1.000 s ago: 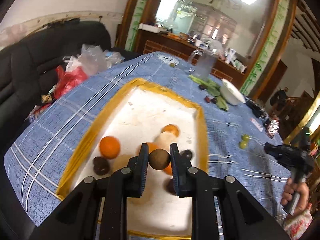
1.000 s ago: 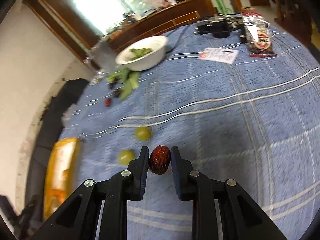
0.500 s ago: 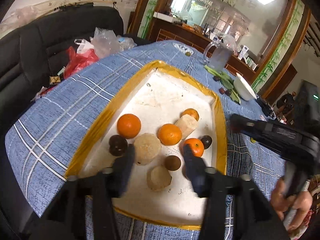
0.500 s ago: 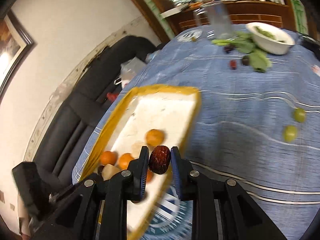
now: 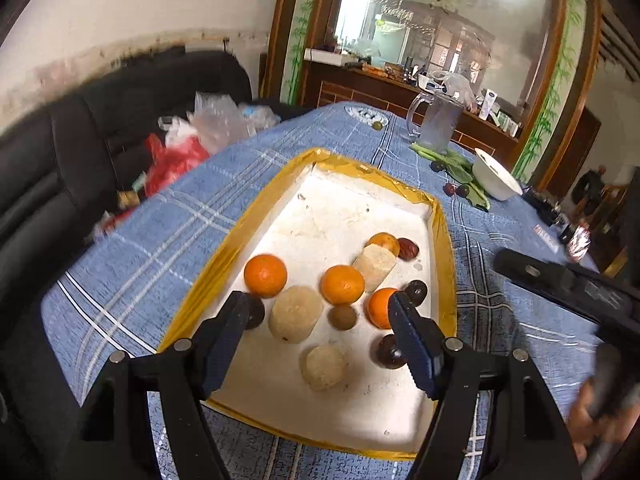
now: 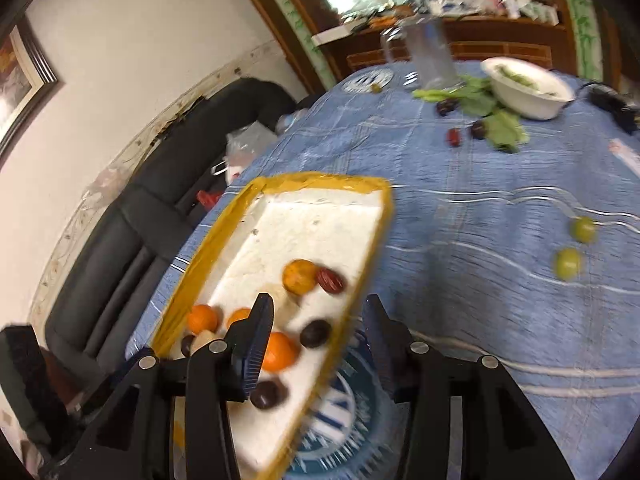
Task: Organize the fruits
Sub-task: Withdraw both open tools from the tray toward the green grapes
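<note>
Over the yellow-rimmed tray (image 5: 443, 240), both grippers' jaws have just been opening, nothing between them; no legible writing

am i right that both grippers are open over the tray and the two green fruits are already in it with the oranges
Not quite. Both the left gripper and the right gripper are open by the tray, their jaws having just opened with nothing between them, but the two green fruits lie on the blue tablecloth, well apart from the tray. The right wrist view shows this. The oranges are in the tray.
</note>
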The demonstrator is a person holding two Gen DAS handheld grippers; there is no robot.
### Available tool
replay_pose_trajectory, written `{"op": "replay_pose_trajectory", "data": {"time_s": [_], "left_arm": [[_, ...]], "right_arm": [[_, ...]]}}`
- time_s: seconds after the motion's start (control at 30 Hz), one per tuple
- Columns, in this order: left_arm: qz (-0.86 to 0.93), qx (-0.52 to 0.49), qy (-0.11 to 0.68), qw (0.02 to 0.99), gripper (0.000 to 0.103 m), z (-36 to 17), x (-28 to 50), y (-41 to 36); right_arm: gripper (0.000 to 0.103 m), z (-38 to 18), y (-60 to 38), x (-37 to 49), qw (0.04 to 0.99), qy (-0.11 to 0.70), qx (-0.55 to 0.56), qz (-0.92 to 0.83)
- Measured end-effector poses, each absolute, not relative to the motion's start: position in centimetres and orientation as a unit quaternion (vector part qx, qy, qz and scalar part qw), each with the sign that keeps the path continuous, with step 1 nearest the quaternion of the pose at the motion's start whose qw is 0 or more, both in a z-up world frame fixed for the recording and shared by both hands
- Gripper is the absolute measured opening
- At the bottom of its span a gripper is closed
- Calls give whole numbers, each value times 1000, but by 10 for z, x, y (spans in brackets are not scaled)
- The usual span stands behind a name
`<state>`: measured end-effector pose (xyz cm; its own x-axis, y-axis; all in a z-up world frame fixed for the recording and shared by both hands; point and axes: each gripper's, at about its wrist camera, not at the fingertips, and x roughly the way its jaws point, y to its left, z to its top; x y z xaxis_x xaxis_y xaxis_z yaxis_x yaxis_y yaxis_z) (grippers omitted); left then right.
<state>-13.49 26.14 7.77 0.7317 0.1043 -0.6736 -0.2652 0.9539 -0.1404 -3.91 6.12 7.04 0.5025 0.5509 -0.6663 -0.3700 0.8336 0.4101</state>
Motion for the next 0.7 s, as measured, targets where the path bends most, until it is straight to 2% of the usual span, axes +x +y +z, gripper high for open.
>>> {"op": "replay_pose_trajectory", "data": {"time_s": [0.07, 0.1, 0.13, 0.23, 0.43, 0.7], "left_arm": [[110, -90, 343, 929, 85, 83, -135, 247], [113, -82, 338, 931, 86, 85, -135, 242], [117, -73, 333, 933, 88, 87, -134, 237], [125, -50, 328, 935, 94, 89, -131, 225], [117, -45, 341, 932, 94, 85, -129, 217], [100, -69, 353, 928, 94, 81, -128, 220]], "right_arm": [[64, 75, 47, -58, 874, 403, 107, 250], [71, 77, 40, -69, 881, 393, 107, 240], [73, 77, 35, -77, 886, 385, 107, 234], [73, 74, 24, -97, 899, 370, 99, 213], [74, 62, 27, -104, 913, 372, 40, 162], [74, 53, 25, -108, 907, 381, 44, 176]]}}
